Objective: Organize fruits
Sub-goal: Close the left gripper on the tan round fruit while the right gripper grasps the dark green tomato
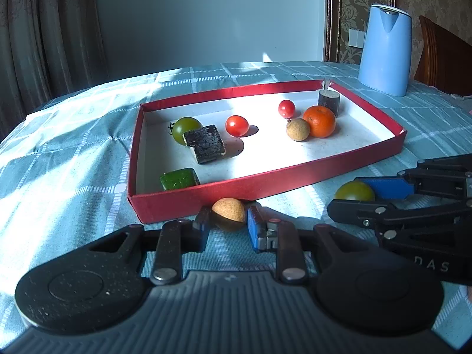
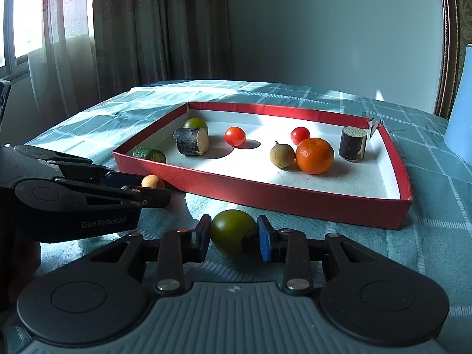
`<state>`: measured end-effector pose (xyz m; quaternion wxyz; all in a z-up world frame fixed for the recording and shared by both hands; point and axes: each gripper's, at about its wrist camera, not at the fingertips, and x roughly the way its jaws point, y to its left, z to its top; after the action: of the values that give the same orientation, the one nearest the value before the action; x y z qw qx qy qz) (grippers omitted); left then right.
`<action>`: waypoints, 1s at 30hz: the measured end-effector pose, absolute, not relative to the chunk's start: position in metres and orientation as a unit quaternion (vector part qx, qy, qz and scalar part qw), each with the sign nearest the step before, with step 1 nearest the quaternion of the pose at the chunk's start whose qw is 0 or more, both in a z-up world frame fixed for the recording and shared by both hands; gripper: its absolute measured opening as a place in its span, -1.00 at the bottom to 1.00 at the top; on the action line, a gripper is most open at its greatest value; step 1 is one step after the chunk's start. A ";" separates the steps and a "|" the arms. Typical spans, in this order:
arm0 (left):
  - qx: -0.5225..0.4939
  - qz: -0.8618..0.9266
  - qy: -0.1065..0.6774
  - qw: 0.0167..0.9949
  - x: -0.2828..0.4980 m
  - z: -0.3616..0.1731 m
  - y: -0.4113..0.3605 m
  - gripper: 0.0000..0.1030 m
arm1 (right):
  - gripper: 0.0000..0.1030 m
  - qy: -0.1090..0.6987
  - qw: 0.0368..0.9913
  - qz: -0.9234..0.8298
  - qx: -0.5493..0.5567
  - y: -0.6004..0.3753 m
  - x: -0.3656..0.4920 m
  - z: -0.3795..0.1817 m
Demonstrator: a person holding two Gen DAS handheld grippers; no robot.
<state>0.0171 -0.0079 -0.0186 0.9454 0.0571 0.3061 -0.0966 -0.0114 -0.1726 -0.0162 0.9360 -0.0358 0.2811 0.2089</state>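
A red tray (image 1: 265, 181) (image 2: 295, 199) on the checked tablecloth holds an orange (image 1: 319, 121) (image 2: 314, 155), two red tomatoes (image 1: 237, 125) (image 1: 286, 108), a green tomato (image 1: 185, 129), a tan longan (image 1: 298, 129) (image 2: 282, 155), a green chunk (image 1: 179, 178) and two dark cane pieces (image 1: 205, 144) (image 1: 328, 101). My left gripper (image 1: 228, 225) is shut on a tan longan (image 1: 228, 211) just outside the tray's near wall; the gripper also shows in the right wrist view (image 2: 153, 190). My right gripper (image 2: 233, 237) is shut on a green tomato (image 2: 233, 231) in front of the tray; the gripper also shows in the left wrist view (image 1: 351, 199).
A blue kettle (image 1: 385, 50) stands at the back right of the table. A wooden chair (image 1: 442, 56) is behind it. Curtains (image 2: 132, 29) hang at the left. The two grippers sit side by side in front of the tray.
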 end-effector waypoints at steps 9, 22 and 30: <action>0.072 -0.087 0.304 0.946 0.015 -0.018 -0.015 -0.53 | -0.37 0.278 0.939 0.203 -0.027 -0.176 -0.011 -0.016; 0.079 -0.103 0.287 0.949 0.000 0.002 -0.026 -0.53 | -0.37 0.191 0.967 0.169 0.018 -0.199 -0.020 0.010; 0.084 -0.098 0.262 0.956 0.014 0.025 -0.031 -0.53 | -0.37 0.207 0.967 0.149 0.027 -0.201 0.006 0.016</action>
<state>0.0137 -0.0305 0.0246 0.9564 0.0836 0.2621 -0.0980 0.0061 -0.2010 0.0164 0.9665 0.0268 0.2073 0.1487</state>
